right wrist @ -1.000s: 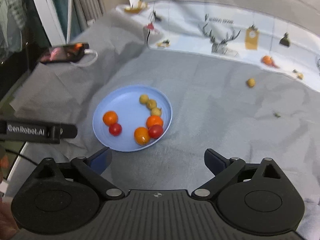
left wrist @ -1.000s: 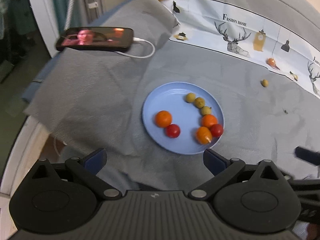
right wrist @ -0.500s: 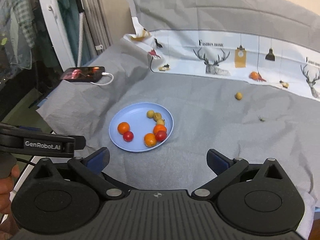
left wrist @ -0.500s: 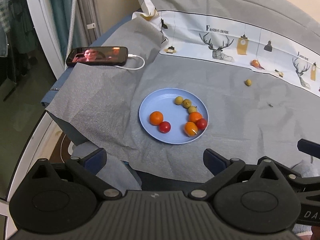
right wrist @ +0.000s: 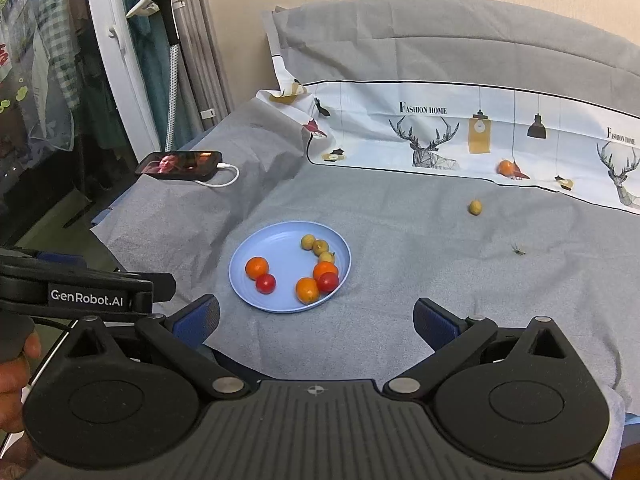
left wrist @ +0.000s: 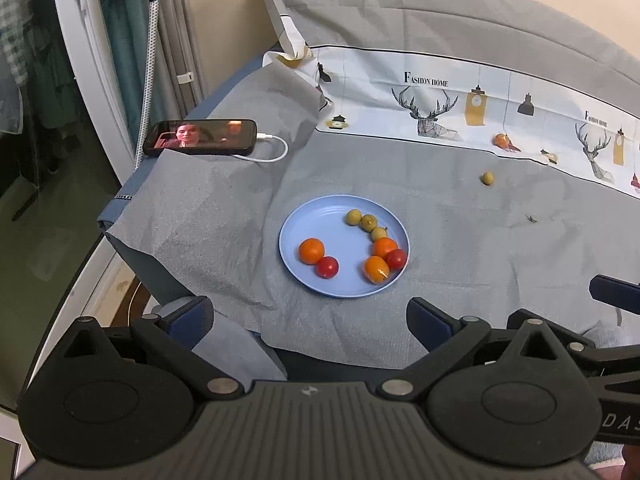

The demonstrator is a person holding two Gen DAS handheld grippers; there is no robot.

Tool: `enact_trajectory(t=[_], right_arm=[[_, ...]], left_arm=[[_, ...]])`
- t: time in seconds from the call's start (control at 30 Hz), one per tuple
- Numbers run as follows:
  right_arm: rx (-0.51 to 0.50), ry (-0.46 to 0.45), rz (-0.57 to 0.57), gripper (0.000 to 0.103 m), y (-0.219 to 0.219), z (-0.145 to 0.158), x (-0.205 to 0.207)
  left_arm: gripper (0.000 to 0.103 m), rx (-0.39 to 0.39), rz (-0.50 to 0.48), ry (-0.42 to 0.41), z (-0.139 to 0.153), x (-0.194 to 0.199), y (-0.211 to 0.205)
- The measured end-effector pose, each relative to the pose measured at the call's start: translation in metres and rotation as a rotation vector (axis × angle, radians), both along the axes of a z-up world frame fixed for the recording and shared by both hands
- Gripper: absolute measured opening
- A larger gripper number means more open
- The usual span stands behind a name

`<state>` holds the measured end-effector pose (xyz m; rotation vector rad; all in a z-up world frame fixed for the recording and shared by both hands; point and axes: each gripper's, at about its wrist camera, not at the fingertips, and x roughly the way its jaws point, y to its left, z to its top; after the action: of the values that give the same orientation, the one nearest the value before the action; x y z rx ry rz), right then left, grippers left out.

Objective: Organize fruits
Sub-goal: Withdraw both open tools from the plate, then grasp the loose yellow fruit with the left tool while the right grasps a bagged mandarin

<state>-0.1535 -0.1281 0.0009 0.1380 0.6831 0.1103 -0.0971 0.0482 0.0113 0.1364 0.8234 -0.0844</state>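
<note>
A light blue plate [left wrist: 320, 224] [right wrist: 276, 240] lies on the grey cloth and holds several fruits: orange ones [left wrist: 311, 251] [right wrist: 256, 267], red tomatoes [left wrist: 327, 267] [right wrist: 265, 283] and small yellow-green ones [left wrist: 354, 216] [right wrist: 307, 241]. One loose yellow-green fruit [left wrist: 487, 178] [right wrist: 475, 207] sits on the cloth at the far right. An orange fruit [left wrist: 500, 139] [right wrist: 505, 167] rests on the printed band. My left gripper [left wrist: 310, 320] is open and empty, near of the plate. My right gripper [right wrist: 316, 318] is open too, with nothing between its fingers.
A phone [left wrist: 201, 137] [right wrist: 179, 165] with a lit screen and a white cable lies at the cloth's back left. A small dark stem [left wrist: 531, 219] [right wrist: 518, 249] lies right of the plate. A pillow [right wrist: 440, 36] backs the bed. The bed's edge drops off on the left.
Both grippers have pulled back and up from the plate, so the plate and fruits look smaller and more of the bed shows. The fruits have not moved.
</note>
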Motion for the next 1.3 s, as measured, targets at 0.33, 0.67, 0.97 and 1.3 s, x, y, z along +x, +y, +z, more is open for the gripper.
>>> enact_trajectory(t=[0.33, 0.67, 0.97, 1.3], right_arm=[[0.005, 0.015, -0.001, 0.102, 0.000, -0.003, 0.002], [0.020, 0.045, -0.008, 0.102, -0.003, -0.010, 0.010], [0.046, 0.084, -0.019, 0.102, -0.009, -0.021, 0.019], [0.123, 0.136, -0.178, 0.102, -0.053, -0.052, 0.039]], left_arm=[[0.103, 0.003, -0.004, 0.014, -0.002, 0.003, -0.001], [0.103, 0.012, -0.009, 0.043, -0.010, 0.011, -0.003], [0.103, 0.026, -0.010, 0.091, -0.022, 0.023, -0.007], [0.103, 0.081, -0.008, 0.179, -0.044, 0.052, -0.023]])
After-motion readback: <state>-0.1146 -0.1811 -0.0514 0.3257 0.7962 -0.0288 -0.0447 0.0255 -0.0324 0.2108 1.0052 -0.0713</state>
